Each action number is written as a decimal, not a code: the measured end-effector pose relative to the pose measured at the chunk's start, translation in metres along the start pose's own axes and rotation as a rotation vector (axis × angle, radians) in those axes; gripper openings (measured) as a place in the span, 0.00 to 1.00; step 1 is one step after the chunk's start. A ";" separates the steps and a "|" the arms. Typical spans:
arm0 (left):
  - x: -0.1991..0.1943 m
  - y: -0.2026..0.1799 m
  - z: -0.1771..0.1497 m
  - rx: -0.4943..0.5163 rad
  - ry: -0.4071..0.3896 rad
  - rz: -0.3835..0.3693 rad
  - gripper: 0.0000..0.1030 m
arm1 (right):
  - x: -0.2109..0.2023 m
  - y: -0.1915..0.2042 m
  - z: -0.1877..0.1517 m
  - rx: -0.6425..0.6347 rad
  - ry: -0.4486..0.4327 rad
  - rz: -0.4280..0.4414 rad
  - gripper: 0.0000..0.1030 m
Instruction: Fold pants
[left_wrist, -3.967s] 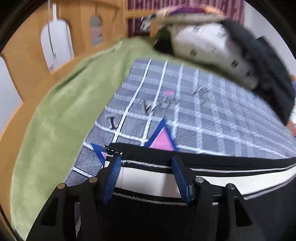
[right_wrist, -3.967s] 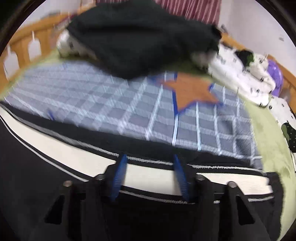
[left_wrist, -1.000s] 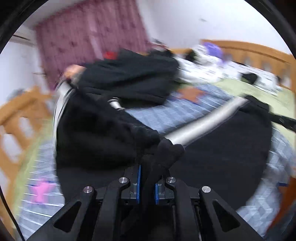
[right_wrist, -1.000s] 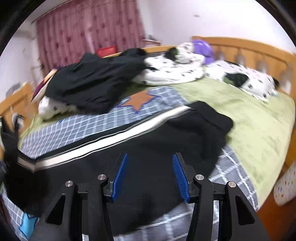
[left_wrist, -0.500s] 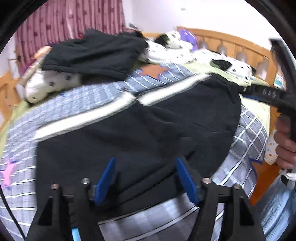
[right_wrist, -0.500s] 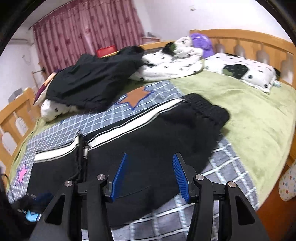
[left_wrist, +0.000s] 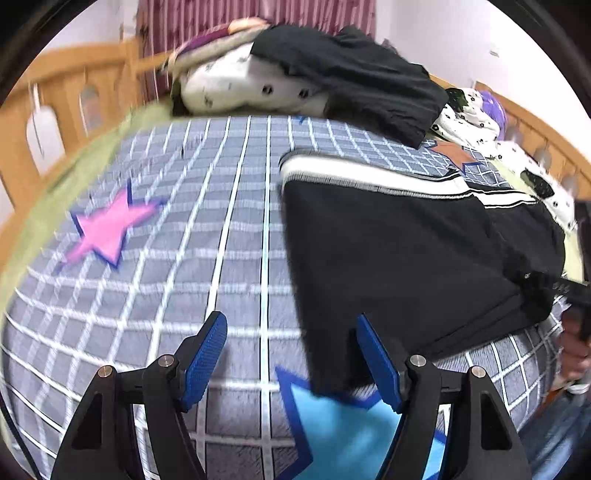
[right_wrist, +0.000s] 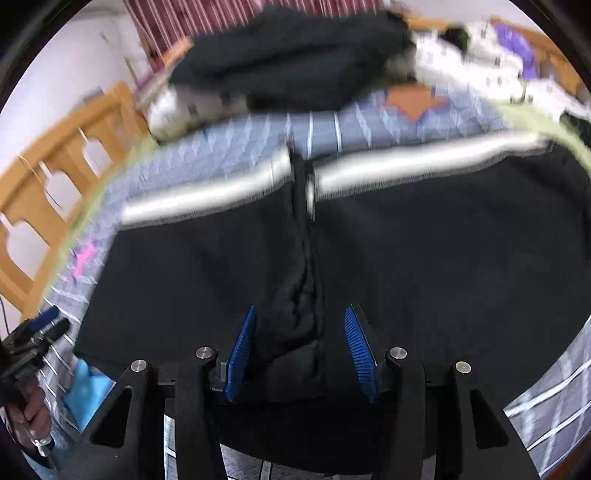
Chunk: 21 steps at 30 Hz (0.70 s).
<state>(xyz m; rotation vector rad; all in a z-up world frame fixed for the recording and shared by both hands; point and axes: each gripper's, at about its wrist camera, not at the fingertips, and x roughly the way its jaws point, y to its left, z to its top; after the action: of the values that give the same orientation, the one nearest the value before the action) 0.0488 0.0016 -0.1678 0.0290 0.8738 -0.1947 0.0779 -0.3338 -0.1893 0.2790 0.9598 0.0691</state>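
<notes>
pants (left_wrist: 402, 258) folded once, flat on checked blanket (left_wrist: 207, 229), stripe along far edge | left gripper (left_wrist: 291, 354) jaws apart, empty, at near corner | right gripper (right_wrist: 301, 347) jaws apart, straddling cuff ridge, likely for next fold

black tool (left_wrist: 291, 354), blue ribbed pads (left_wrist: 205, 349), silver screws
</notes>
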 end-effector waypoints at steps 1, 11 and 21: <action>0.002 0.000 -0.003 0.009 0.008 0.007 0.69 | 0.005 0.002 -0.004 0.000 -0.002 -0.019 0.46; 0.001 0.004 0.008 0.006 -0.038 -0.051 0.69 | -0.044 0.001 -0.026 -0.017 -0.087 0.074 0.25; 0.032 -0.009 0.003 0.008 0.050 -0.026 0.70 | -0.053 0.016 -0.036 -0.126 -0.146 -0.055 0.42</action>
<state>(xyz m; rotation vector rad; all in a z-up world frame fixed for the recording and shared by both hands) 0.0700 -0.0127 -0.1901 0.0296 0.9231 -0.2228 0.0189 -0.3207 -0.1626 0.1389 0.8143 0.0578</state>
